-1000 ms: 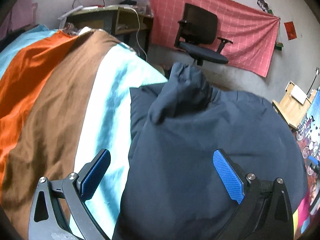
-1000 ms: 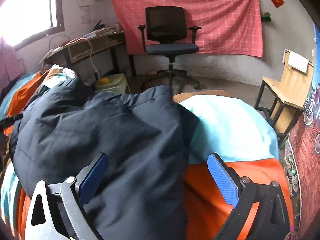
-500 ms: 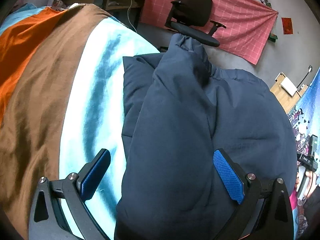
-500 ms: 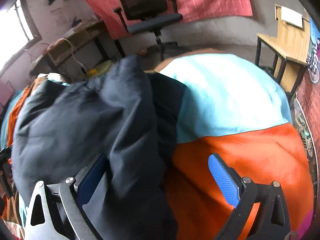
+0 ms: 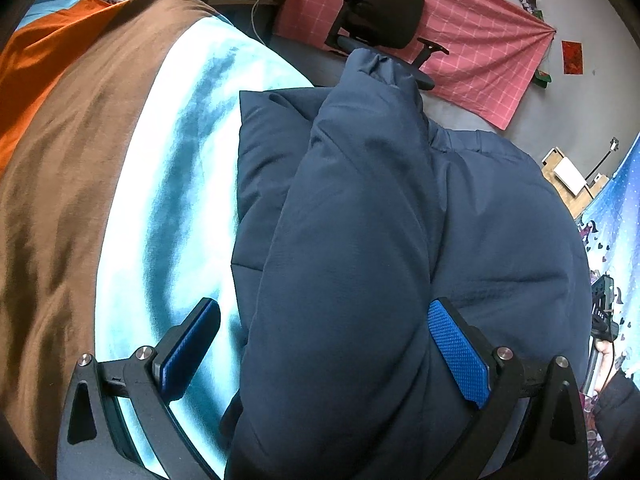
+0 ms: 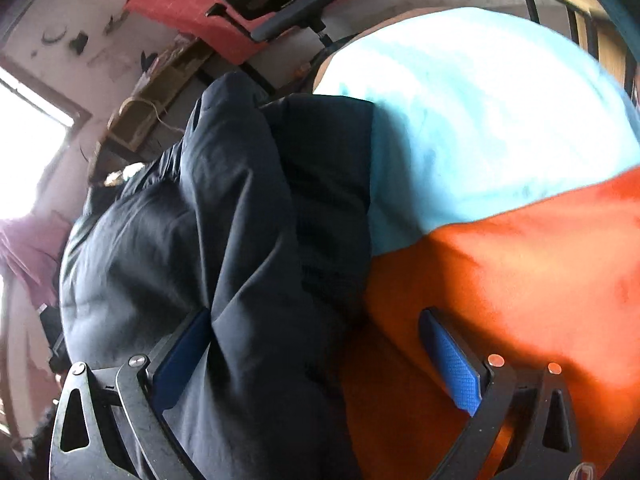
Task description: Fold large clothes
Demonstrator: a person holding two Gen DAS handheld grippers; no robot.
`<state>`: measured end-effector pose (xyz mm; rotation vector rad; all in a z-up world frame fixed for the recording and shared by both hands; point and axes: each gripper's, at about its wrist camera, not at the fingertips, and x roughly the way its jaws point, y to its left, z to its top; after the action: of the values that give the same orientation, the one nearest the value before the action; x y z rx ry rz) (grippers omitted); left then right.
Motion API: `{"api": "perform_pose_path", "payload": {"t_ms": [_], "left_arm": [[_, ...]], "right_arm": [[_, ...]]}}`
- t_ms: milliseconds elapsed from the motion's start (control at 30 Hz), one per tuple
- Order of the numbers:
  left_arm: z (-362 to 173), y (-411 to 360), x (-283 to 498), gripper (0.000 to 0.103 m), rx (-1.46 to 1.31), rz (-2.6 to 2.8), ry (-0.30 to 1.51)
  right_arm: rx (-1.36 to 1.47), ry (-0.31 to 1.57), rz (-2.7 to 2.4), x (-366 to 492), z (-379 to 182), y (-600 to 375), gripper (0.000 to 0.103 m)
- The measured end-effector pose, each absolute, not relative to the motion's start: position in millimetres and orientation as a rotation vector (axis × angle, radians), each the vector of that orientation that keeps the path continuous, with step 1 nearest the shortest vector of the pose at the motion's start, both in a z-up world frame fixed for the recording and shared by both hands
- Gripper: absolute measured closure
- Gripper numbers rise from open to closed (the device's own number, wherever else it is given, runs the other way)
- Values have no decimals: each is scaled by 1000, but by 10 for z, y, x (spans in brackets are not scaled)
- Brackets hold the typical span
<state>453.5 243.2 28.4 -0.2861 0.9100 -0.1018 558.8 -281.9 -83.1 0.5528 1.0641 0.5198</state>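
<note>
A dark navy padded jacket [image 5: 360, 240] lies on a bed with a striped cover [image 5: 80, 180]. One sleeve is folded along the jacket's top, its cuff [image 5: 376, 68] pointing to the far edge. My left gripper [image 5: 324, 348] is open, its jaws wide apart on either side of the sleeve's near end. In the right wrist view the jacket [image 6: 224, 220] fills the left half. My right gripper [image 6: 316, 356] is open, its jaws straddling the jacket's edge over the orange stripe [image 6: 500, 280].
A black office chair [image 5: 380, 12] stands past the bed's far end before a pink cloth [image 5: 480, 44] on the wall. A desk [image 6: 160, 92] stands by the window. A wooden chair [image 5: 568, 172] is on the right.
Both grippers have dropped closer to the jacket and tipped downward. The right wrist view has swung and tilted, the jacket now near its left finger. Both stay open.
</note>
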Motion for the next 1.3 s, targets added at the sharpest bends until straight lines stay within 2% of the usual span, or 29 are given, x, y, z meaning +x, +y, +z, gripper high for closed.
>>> {"api": "perform_pose_path", "payload": {"t_ms": [367,633,833,900,933,1000,1033,1100,1167,1200,1267,1300], "left_arm": [[161,2695,4461,1,-447,-156,953],[217,2842,4422,1,-508,-185,982],[313,2840,4375,6,-488,-182,981],[345,2827,4344,11,-476,-160,974],[350,2798,4329,17,-472,-147,971],[385,2753,4287,27,-461,-124,965],[412,2736,4268,35,-449,-113,962],[486,2671,4232,47,-414,-92,949],[558,2613,4166,63,-376,-76,933],[609,2577,4120,66,-353,-64,919],[696,2520,4037,77,-313,-48,897],[730,2511,3971,79,-298,-40,886]], "right_arm": [[671,1056,648,5537,-900,-2899,0],[776,1132,711,5551,-987,-2807,0],[805,1141,638,5498,-992,-2852,0],[803,1130,629,5454,-957,-2838,10],[800,1124,623,5452,-922,-2817,13],[786,1103,603,5405,-854,-2802,26],[780,1095,598,5386,-824,-2794,30],[759,1074,582,5335,-728,-2765,48],[743,1054,564,5293,-622,-2746,60],[733,1046,555,5274,-567,-2719,66],[700,1031,536,5236,-459,-2670,71],[682,1015,531,5202,-389,-2655,75]]}}
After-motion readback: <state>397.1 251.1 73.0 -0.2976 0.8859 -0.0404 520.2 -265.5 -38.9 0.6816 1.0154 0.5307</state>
